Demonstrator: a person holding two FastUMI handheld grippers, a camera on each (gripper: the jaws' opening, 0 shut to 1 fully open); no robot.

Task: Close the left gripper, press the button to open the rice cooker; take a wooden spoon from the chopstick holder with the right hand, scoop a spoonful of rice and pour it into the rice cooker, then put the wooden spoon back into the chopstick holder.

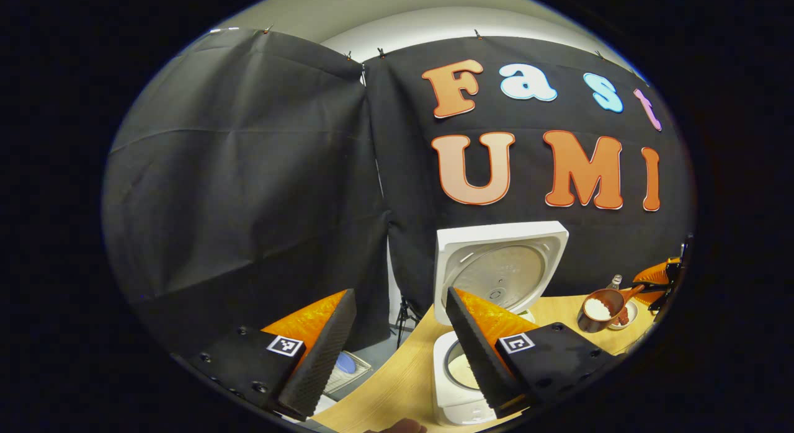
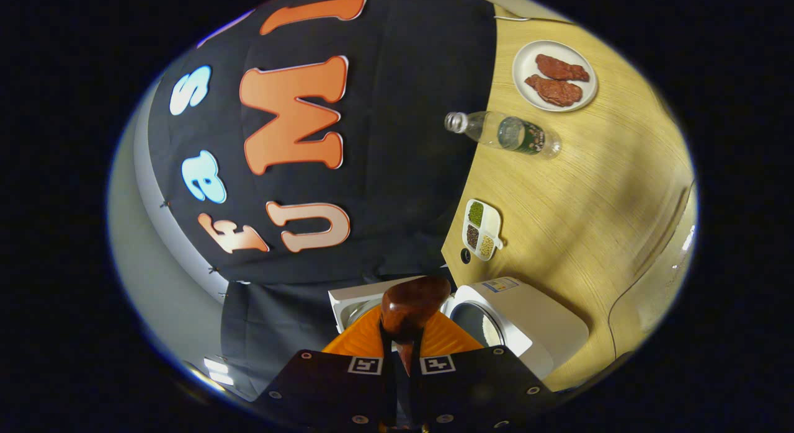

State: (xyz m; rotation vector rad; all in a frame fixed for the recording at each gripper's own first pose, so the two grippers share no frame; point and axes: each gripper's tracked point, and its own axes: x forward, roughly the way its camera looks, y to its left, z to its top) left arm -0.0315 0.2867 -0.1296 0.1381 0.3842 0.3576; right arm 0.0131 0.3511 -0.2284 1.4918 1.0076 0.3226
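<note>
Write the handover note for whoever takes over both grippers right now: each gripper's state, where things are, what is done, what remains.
Left gripper: open, empty, above the rice cooker.
Right gripper: shut on the wooden spoon, which carries rice beside the cooker.
Done: lid is up, spoon taken and filled.
Left: tip the rice into the pot, return the spoon to the chopstick holder.

My rice cooker [image 1: 465,358] white; wooden spoon [image 2: 410,309] glossy reddish-brown; counter [image 2: 577,191] pale woodgrain; plate [image 2: 526,67] at 1 o'clock white.
</note>
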